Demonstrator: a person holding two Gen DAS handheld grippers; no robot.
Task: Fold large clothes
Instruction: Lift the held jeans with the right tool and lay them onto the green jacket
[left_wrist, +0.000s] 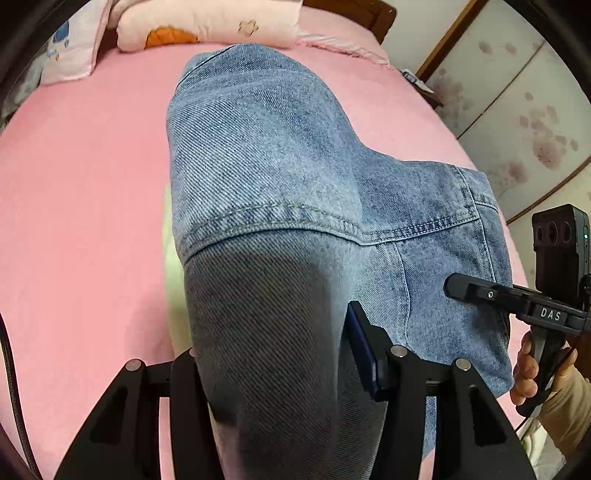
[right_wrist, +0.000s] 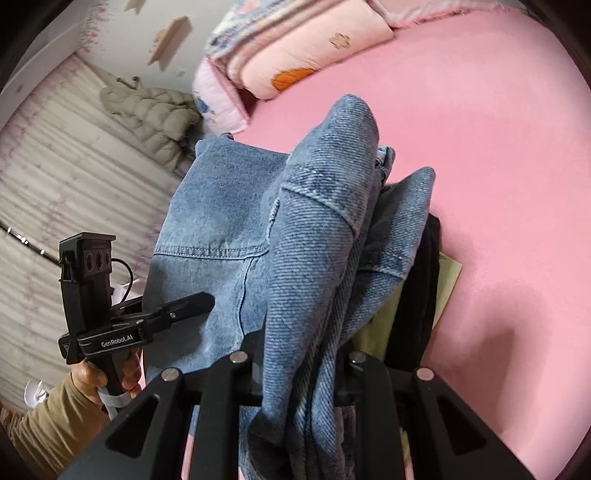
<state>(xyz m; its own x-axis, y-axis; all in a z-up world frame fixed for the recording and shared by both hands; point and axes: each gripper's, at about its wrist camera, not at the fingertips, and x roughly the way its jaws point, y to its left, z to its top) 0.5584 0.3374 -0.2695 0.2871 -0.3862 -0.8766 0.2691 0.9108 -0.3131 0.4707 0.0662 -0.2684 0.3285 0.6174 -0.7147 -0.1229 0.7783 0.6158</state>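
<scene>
Denim jacket (left_wrist: 266, 184) between both grippers' fingers (left_wrist: 364, 347), above pink bed (left_wrist: 81, 184).

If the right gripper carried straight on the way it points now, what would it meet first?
The denim jacket: the right gripper already has a bunched fold of it between its fingers, and more denim lies directly ahead. Beyond that is the pink bedsheet, then probably the folded quilt, though depth is hard to judge.
</scene>
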